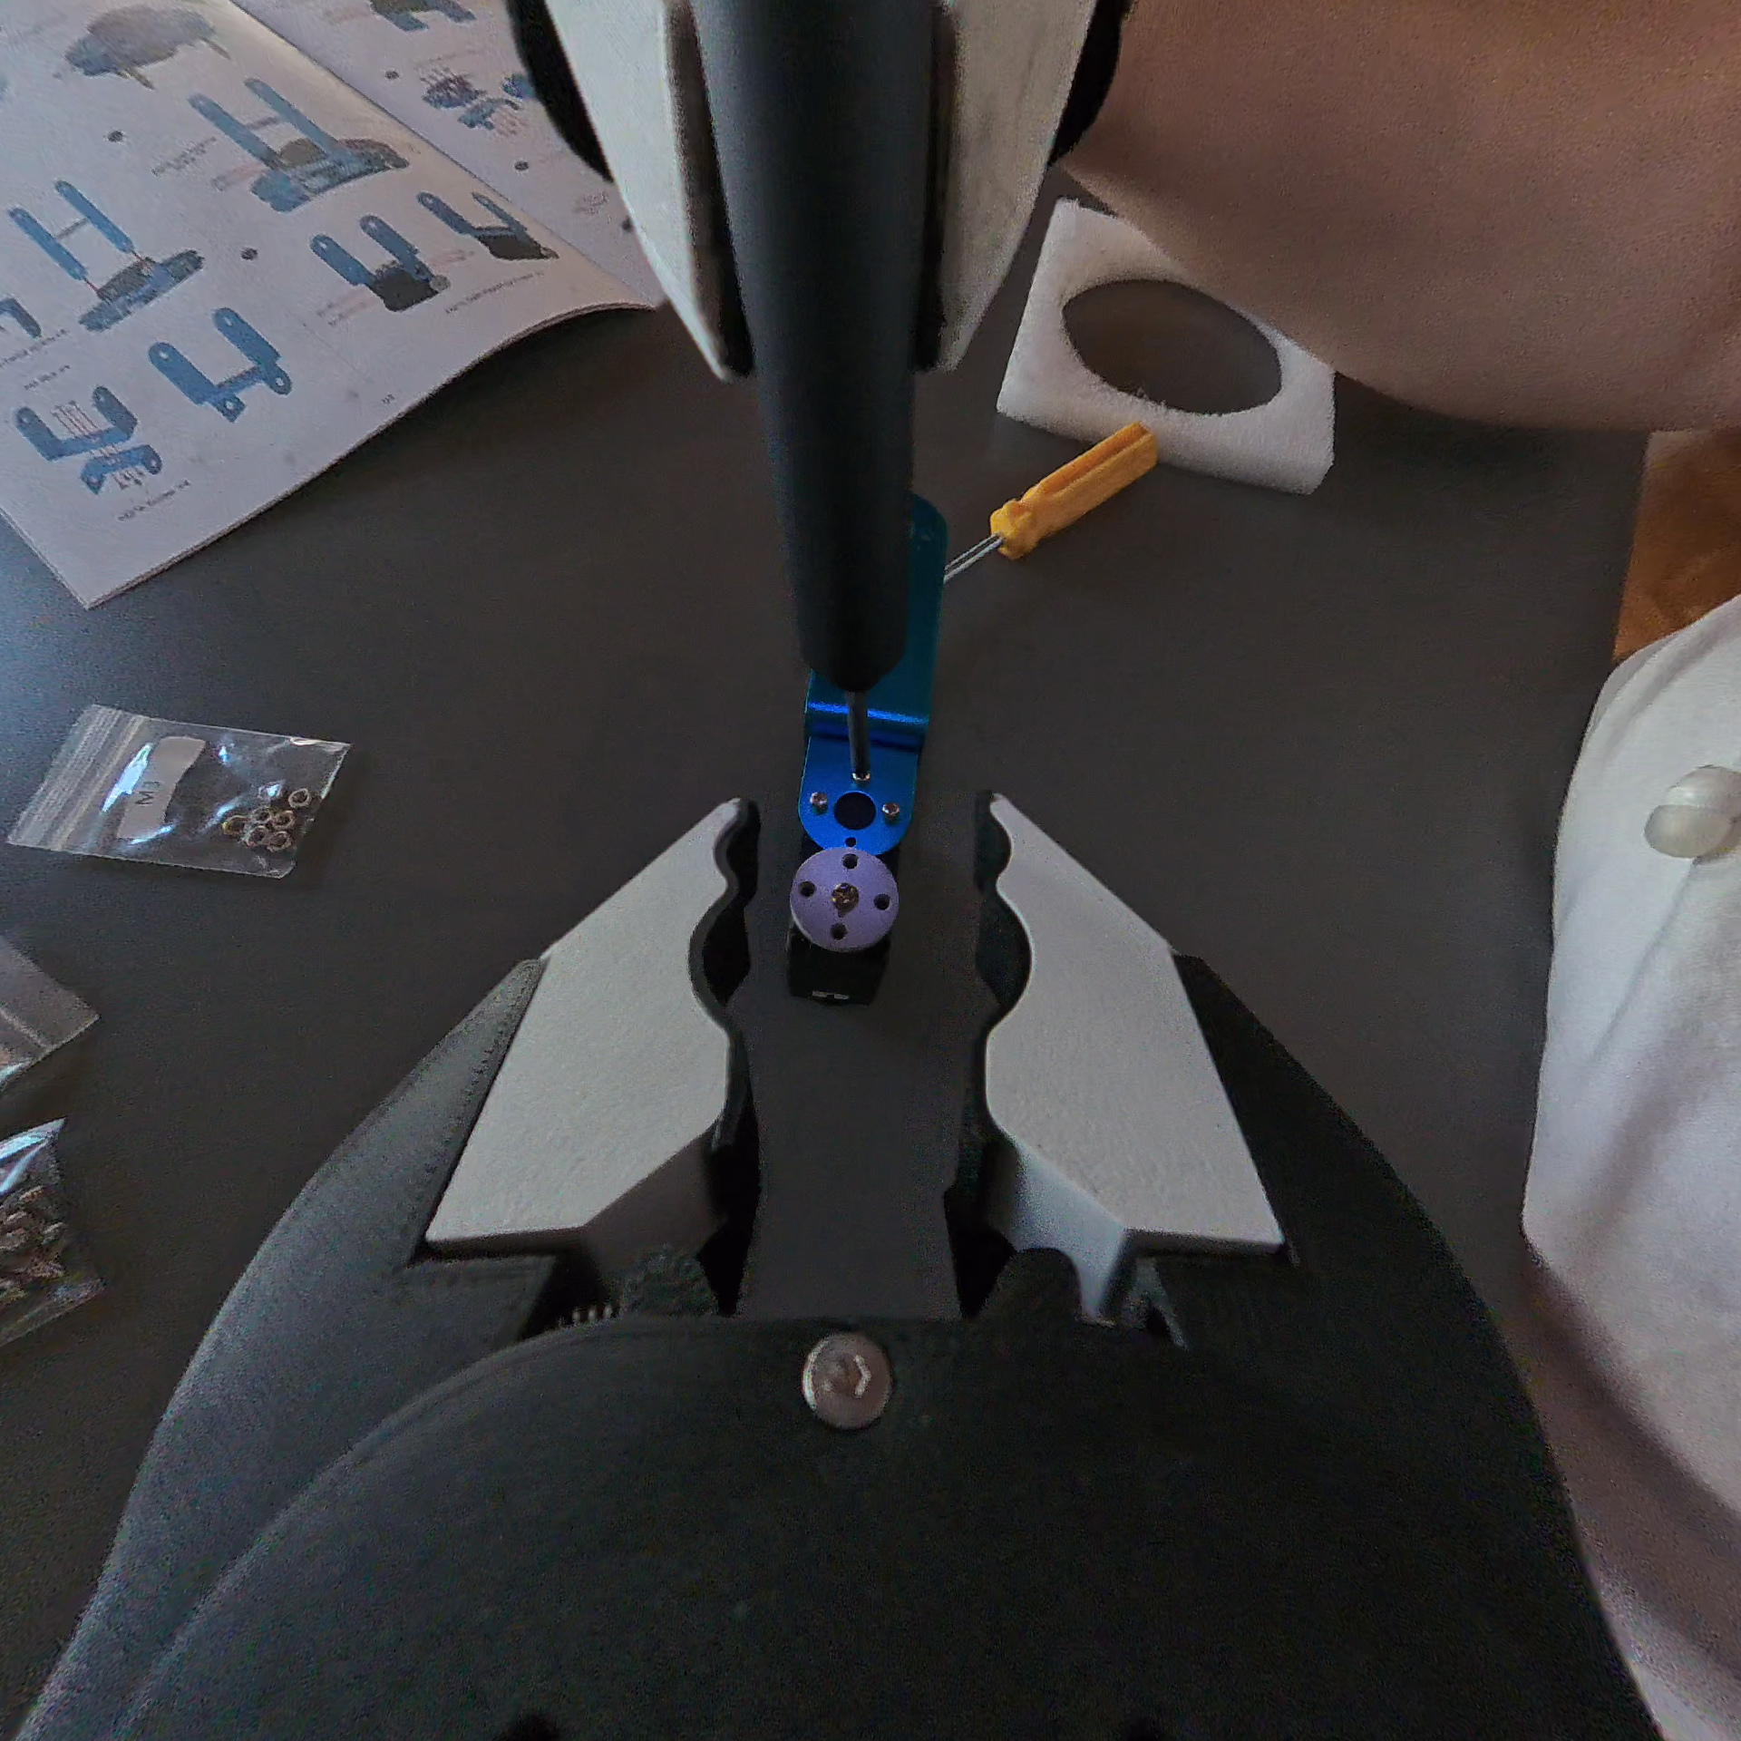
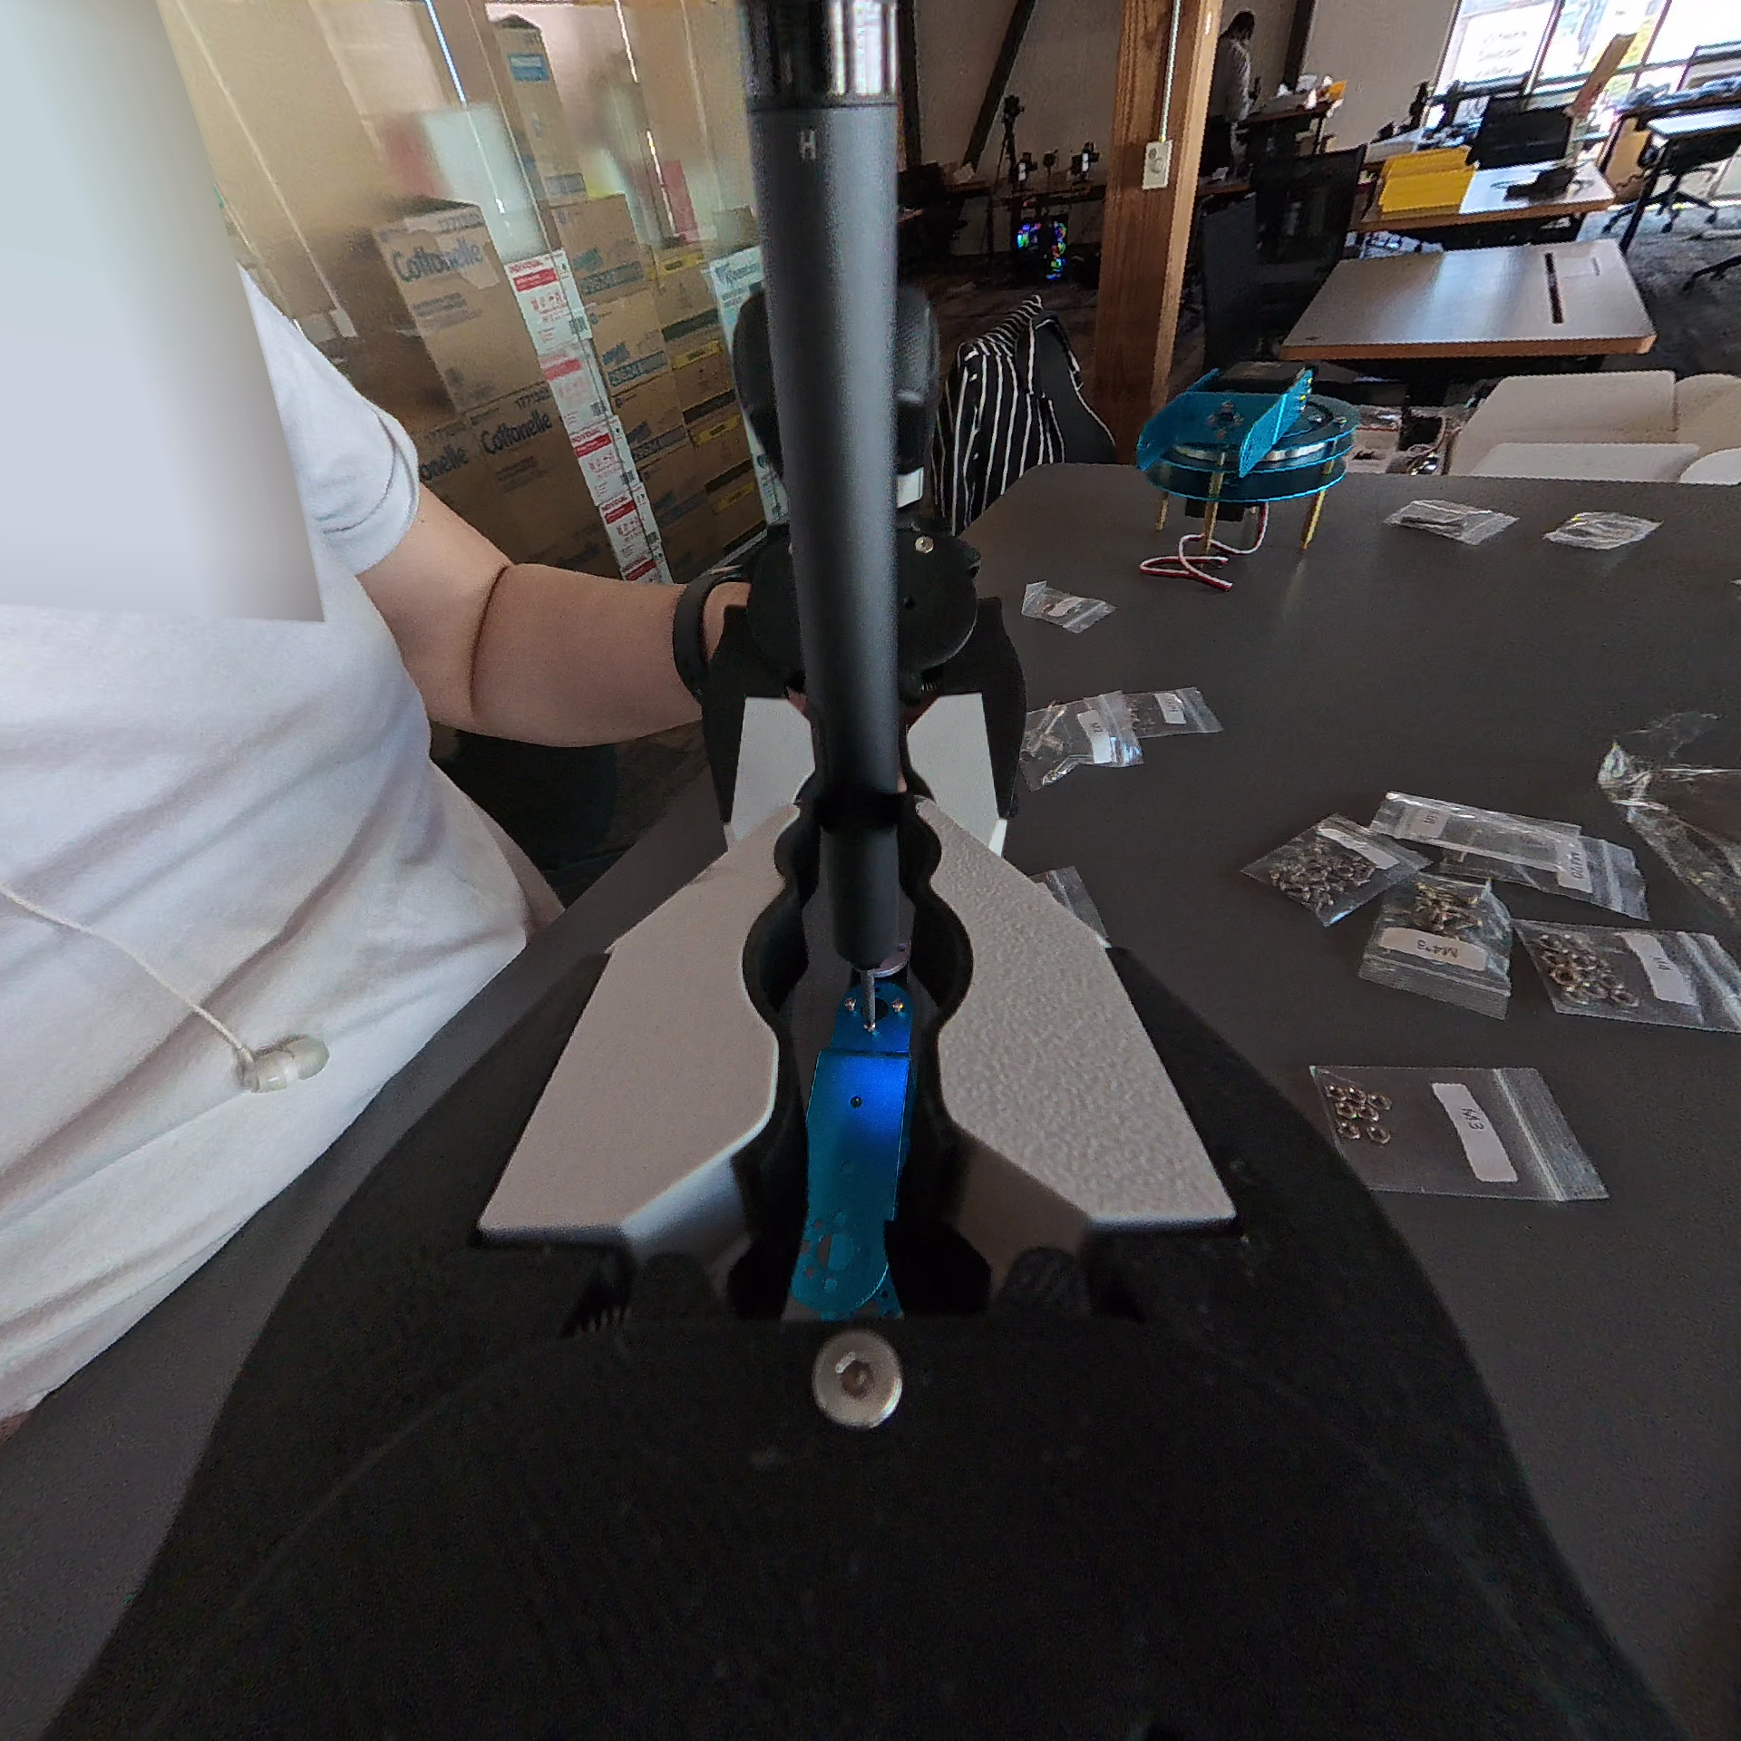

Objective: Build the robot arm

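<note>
Clamping a dark grey powered screwdriver point(image 2: 838, 565) between the white pads of the right gripper point(image 2: 859, 808), jaws closed tight on the lower barrel and the tool standing close to upright. Pressing its thin bit down onto a small screw in the flat end of a blue metal bracket point(image 1: 853, 801), just beside the bracket's round centre hole.

Holding the left gripper point(image 1: 862, 805) with jaws spread apart and gripping nothing, fingertips flanking a small black servo point(image 1: 834, 980) topped by a purple round horn point(image 1: 843, 895), a clear gap showing on either side. Resting the servo on the dark table point(image 1: 471, 612) near the edge where a person in a white shirt point(image 2: 188, 754) is sitting, the bracket's drilled end lying just past the horn and touching it or nearly so; hard to tell which.

Lying just beyond the bracket in the left wrist view: a small yellow-handled screwdriver point(image 1: 1074, 490), and next to that a white foam block point(image 1: 1168, 414) with a round cut-out. Spreading open toward one corner of the surface: an illustrated instruction booklet point(image 1: 235, 283). Sitting between booklet and left gripper: a clear zip bag of small metal nuts point(image 1: 179, 791).

Scattering across the middle of the surface in the right wrist view: more clear hardware bags point(image 2: 1441, 951). Standing on thin legs near the far edge: a round blue plate assembly point(image 2: 1244, 443).
</note>
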The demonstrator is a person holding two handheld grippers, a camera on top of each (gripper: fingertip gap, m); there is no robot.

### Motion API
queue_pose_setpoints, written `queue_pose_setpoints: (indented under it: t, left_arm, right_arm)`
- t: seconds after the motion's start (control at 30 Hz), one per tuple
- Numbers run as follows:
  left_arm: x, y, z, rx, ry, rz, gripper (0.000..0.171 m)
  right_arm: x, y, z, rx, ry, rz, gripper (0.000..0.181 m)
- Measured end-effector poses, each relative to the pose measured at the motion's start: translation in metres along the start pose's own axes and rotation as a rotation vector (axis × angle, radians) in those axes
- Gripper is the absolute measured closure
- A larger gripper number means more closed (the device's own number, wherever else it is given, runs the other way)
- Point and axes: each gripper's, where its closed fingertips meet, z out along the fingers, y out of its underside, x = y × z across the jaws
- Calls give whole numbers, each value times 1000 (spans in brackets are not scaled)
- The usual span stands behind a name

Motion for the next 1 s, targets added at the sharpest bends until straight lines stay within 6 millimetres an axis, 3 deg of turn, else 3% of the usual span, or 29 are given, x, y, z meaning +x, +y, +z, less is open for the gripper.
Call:
queue_pose_setpoints:
  t: [0.07, 0.23, 0.3, 0.53, 0.57, 0.6, 0.63, 0.73, 0.8, 1.0]
  left_arm:
    - [2, -4, -7, 43, 37, -27, 128]
    - [-6, 12, -4, -41, -22, 19, 135]
    - [-5, 13, 0, -30, -16, 13, 149]
    - [-4, 17, 0, -65, -13, 23, 148]
    - [-9, 21, -2, -96, -37, 23, 131]
    - [-12, 19, -6, -89, -50, 17, 117]
    - [-11, 8, -13, -39, -38, -1, 114]
    - [8, -37, -39, 153, 71, -35, 120]
    - [21, -50, -49, 179, 104, -5, 125]
    - [58, -75, -27, 178, 217, 64, 130]
  right_arm:
    - [-1, 0, 1, 3, 9, -9, 165]
    - [-5, -1, 3, 19, 14, -31, 165]
    - [-5, -1, 4, 29, 18, -36, 165]
    - [-12, -34, -8, 179, 12, -40, 166]
    - [-14, -37, -9, 180, 21, -38, 166]
    - [-16, -39, -11, 169, 38, -30, 165]
    - [-18, -40, -12, 148, 59, -24, 165]
    - [-31, -40, -18, 100, 139, -25, 166]
    - [-40, -39, -24, 91, 204, -26, 166]
    - [-61, -49, -29, 204, 310, -38, 166]
